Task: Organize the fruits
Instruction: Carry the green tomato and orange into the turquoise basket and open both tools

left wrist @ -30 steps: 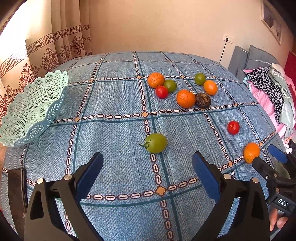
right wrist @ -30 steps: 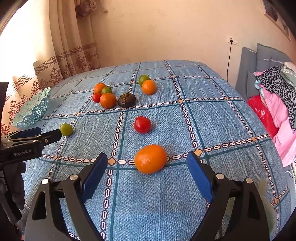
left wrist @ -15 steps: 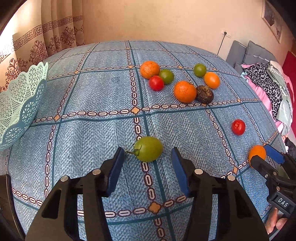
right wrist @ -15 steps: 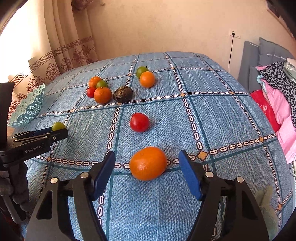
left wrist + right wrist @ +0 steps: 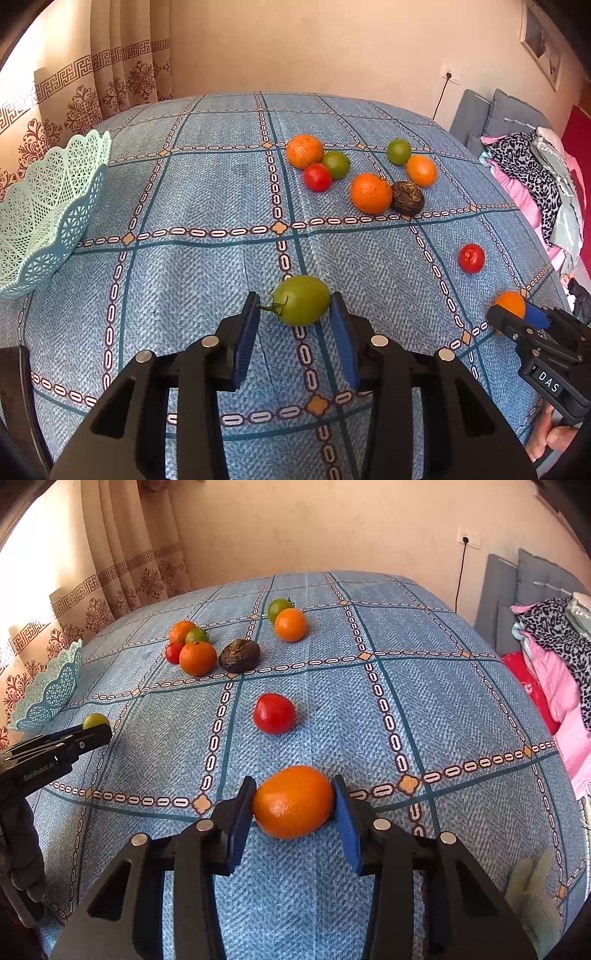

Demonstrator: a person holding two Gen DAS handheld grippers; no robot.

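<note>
Left wrist view: left tool (image 5: pixel 294 309) grips a green tomato (image 5: pixel 301 300); right tool (image 5: pixel 294 798) grips an orange (image 5: pixel 293 801)

Both fruits sit on the blue patterned surface (image 5: pixel 443 701), each pinched between blue pads (image 5: pixel 347 819) that touch its sides. A mint lattice basket (image 5: pixel 40 218) stands at the left edge, cut off by the frame. Farther back lie a red tomato (image 5: pixel 274 713) alone and a cluster of oranges, green and red tomatoes, and a dark wrinkled fruit (image 5: pixel 239 655) hard to identify. From the left wrist view the right tool hides most of its orange, and a fingertip (image 5: pixel 554 437) shows at the corner
</note>
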